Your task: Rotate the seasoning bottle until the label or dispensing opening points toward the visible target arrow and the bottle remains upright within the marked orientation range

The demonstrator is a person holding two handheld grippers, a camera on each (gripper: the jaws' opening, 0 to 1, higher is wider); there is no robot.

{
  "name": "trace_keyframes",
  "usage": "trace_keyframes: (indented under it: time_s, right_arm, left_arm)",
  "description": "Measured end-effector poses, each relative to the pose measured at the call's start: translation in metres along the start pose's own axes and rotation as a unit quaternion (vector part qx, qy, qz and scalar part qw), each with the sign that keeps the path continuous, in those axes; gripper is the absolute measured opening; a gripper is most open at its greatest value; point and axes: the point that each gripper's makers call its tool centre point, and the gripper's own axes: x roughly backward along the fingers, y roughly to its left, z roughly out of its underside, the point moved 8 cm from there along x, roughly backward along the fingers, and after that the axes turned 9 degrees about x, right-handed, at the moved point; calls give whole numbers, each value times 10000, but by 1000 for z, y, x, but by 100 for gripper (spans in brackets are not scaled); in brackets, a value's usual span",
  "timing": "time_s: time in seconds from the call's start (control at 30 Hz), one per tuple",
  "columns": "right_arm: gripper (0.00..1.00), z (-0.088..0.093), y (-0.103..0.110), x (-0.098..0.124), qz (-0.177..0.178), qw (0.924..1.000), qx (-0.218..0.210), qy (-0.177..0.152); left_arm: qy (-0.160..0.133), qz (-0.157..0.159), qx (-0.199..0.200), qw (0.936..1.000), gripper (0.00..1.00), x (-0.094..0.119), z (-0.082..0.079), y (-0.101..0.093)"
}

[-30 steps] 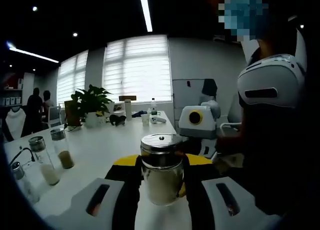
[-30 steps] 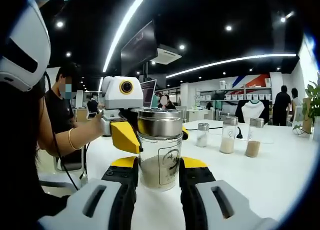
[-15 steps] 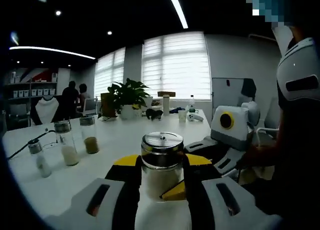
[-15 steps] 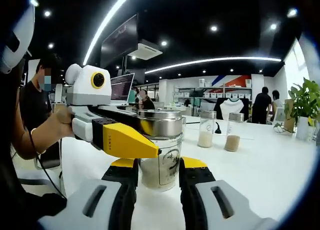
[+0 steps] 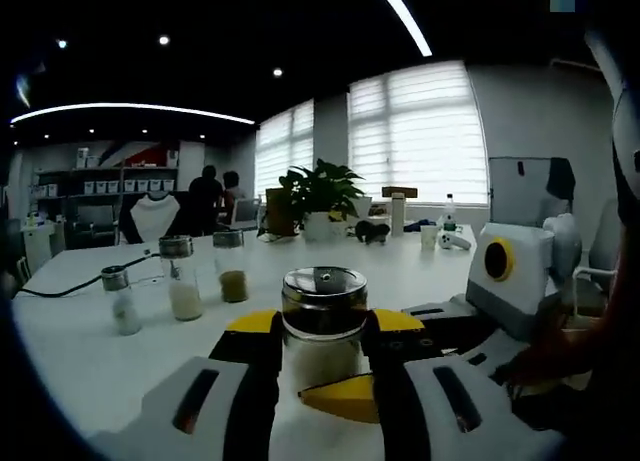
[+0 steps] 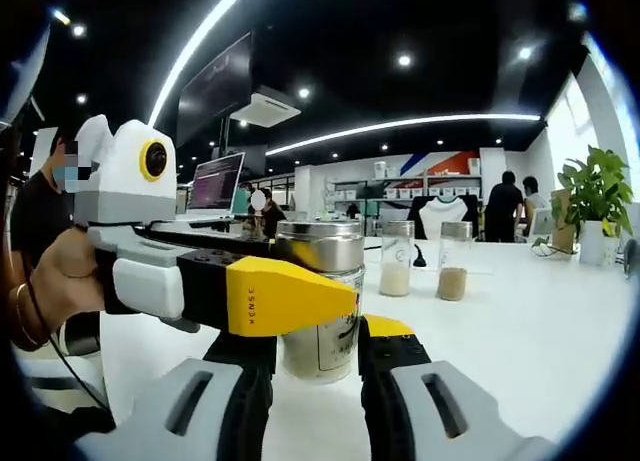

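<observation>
The seasoning bottle (image 5: 322, 353) is a glass jar with a steel lid and pale powder inside. It stands upright on the white table (image 5: 120, 371). My left gripper (image 5: 322, 326) is shut on it, one pad against each side. My right gripper (image 6: 320, 331) is shut on the same bottle (image 6: 320, 246), whose printed label faces the right gripper view. The left gripper (image 6: 330, 276) reaches in from the left there, its yellow jaw crossing in front of the glass. The right gripper (image 5: 335, 356) enters the left gripper view from the right, one yellow tip low in front of the bottle.
Three small jars (image 5: 182, 277) stand in a row on the table to the left, beside a black cable (image 5: 60, 286). Two of these jars (image 6: 397, 259) show beyond the bottle. A potted plant (image 5: 320, 191) and cups sit at the far end. A hand (image 6: 55, 281) holds the left gripper.
The left gripper has swung around the bottle, so its view panned and the right gripper's yellow tip came in front. In the right view the left gripper's jaw now crosses the glass; the label stays facing it.
</observation>
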Motion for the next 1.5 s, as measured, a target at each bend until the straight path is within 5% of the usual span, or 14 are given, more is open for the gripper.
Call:
trace_keyframes:
  time_s: [0.4, 0.6, 0.83, 1.2, 1.5]
  right_arm:
    - [29, 4, -3, -17, 590, 9979, 196, -176]
    - [29, 6, -6, -19, 702, 9972, 92, -242]
    - [29, 5, -4, -21, 886, 9940, 592, -233]
    - [29, 6, 6, -24, 851, 9942, 619, -229]
    - [29, 3, 1, -18, 787, 9948, 593, -257]
  left_arm:
    - [-425, -905, 279, 9946, 36, -9, 2, 11]
    - [-467, -948, 248, 9941, 35, -9, 3, 11]
    - [-529, -904, 616, 9926, 36, -7, 2, 11]
    - [-817, -1456, 995, 9809, 36, -3, 9, 9]
    - [-704, -1077, 666, 9894, 35, -4, 3, 6]
